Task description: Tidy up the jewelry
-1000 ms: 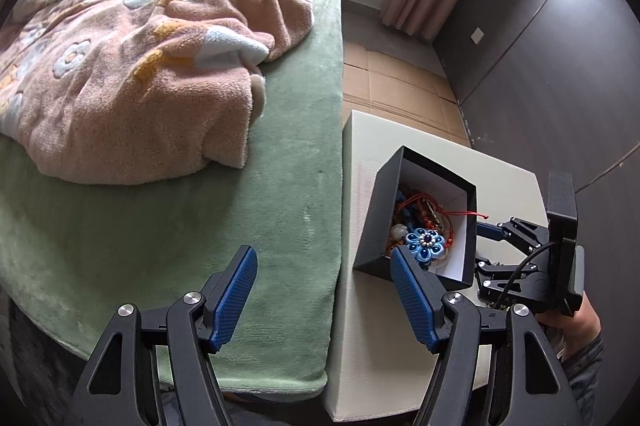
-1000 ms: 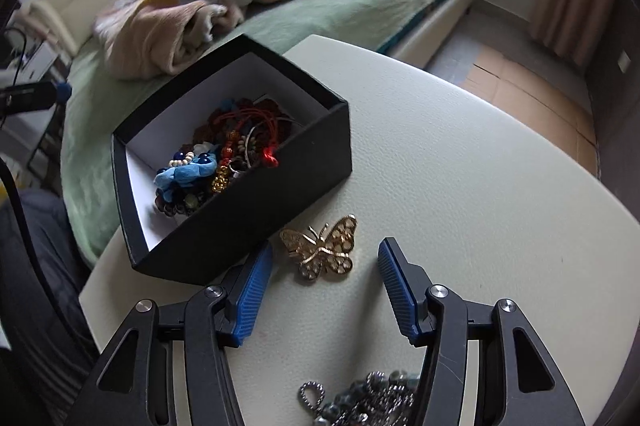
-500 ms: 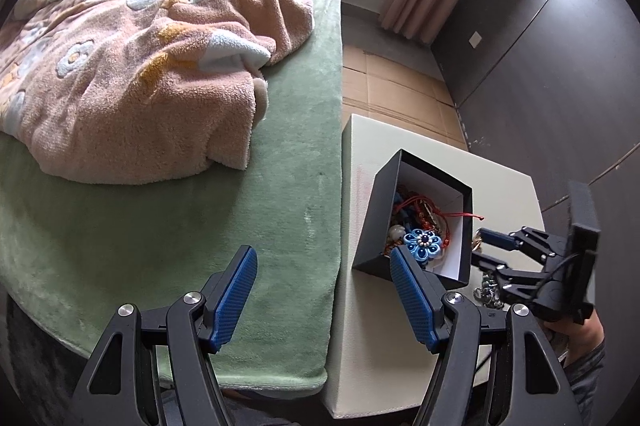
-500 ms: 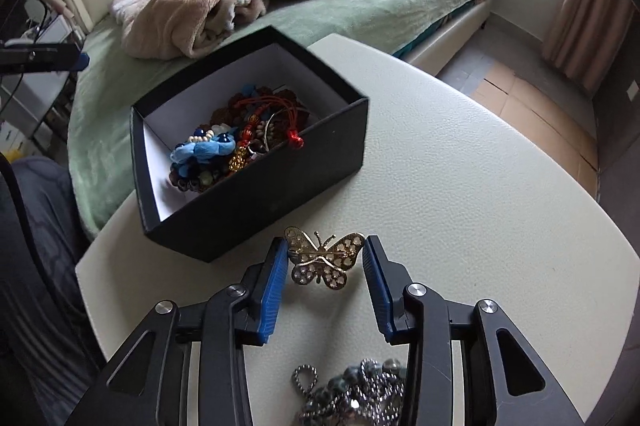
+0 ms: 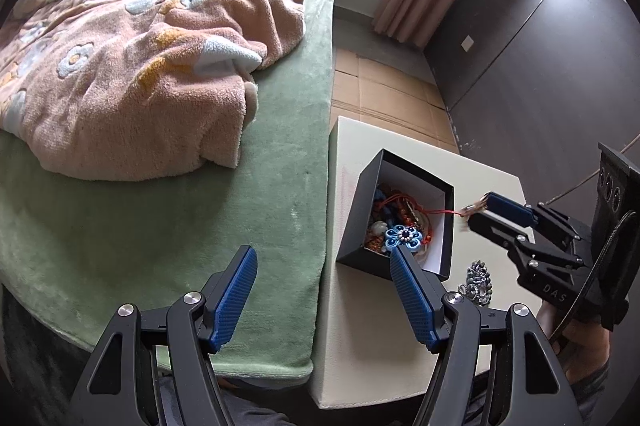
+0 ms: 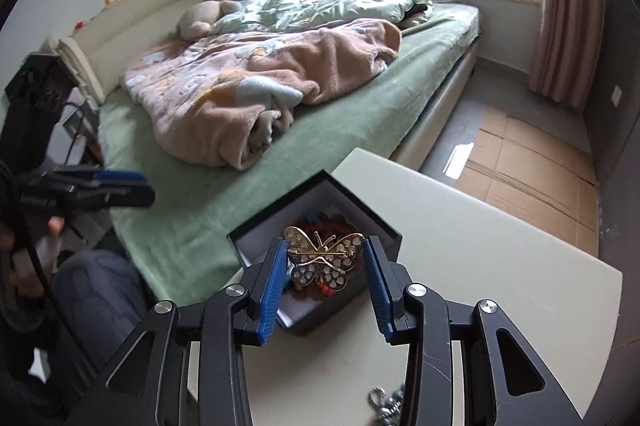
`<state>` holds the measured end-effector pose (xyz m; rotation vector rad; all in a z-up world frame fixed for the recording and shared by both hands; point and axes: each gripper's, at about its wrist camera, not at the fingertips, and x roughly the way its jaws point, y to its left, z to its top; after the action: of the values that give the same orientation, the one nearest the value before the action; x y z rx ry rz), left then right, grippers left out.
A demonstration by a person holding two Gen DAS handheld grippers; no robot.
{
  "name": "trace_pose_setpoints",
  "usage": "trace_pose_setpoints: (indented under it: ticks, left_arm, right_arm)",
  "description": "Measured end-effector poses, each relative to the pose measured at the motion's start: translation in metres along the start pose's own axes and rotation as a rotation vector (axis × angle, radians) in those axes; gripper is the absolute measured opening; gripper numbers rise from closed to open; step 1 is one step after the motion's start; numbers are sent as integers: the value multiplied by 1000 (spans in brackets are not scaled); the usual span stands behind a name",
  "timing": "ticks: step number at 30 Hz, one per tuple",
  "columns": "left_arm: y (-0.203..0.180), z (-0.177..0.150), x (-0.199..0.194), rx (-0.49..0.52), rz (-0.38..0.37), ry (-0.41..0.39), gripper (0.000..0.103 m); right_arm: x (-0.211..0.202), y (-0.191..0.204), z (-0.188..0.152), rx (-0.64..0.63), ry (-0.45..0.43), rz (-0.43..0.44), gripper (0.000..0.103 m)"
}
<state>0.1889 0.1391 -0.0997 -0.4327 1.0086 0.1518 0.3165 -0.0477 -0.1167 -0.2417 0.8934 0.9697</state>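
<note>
A gold butterfly brooch is pinched by its wings in my right gripper, which is shut on it and holds it in the air over the near corner of the open black box. From the left wrist view the same brooch hangs at the tips of the right gripper, beside the box. The box holds several tangled pieces, with a blue flower ornament and red cord on top. My left gripper stands open and empty above the edge between bed and table.
The box sits on a cream table pushed against a green bed with a pink blanket. A silver beaded piece lies on the table near the box. Cardboard covers the floor beyond the table.
My right gripper closed on the butterfly brooch lying on the table, then lifted it up to above the box. The left gripper stayed still.
</note>
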Motion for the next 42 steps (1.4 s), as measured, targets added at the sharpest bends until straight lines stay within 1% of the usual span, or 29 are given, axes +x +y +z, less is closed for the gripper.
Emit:
trace_pose_setpoints:
  ticks: [2,4,6,8,13,16,21,28,35,37,39,42]
  left_arm:
    - [-4,0,2,5,7,6,70]
    - [-10,-1,3,14,16,9,70]
    - [-17,-2,5,22,22,14,70]
    - [-28,-5,6,36,20,18,70]
    - [-60,-14,7,85,7,23,70]
    - [-82,-20,10,118,-3,30,70]
    - [-115,-30,18,167,-12,49,70]
    - [-154,-42,33,240,-14,79,70]
    - [-178,-52,61,289,-12,131,70]
    - [-182,-55,68,297,-7,145,70]
    - [-185,-57,77,302,-6,157,70]
    - [-187,-60,88,305,-1,175,70]
  right_arm:
    - [7,8,5,15,37,-24,40]
    - [4,10,5,37,44,-30,48]
    - [-8,12,0,65,26,-44,74]
    - [-24,11,-7,97,9,-53,80]
    - [-59,-6,-27,205,-18,-90,80]
    - [-80,-20,-43,280,-36,-111,80]
    - [-109,-36,-74,362,-66,-143,80]
    - [-126,-61,-110,473,-84,-197,80]
    - [-135,-86,-153,636,-97,-192,80]
    - [-139,-91,-165,682,-105,-197,83]
    - [-141,-94,-176,721,-112,-195,95]
    - [-140,-96,-190,748,-95,-212,97]
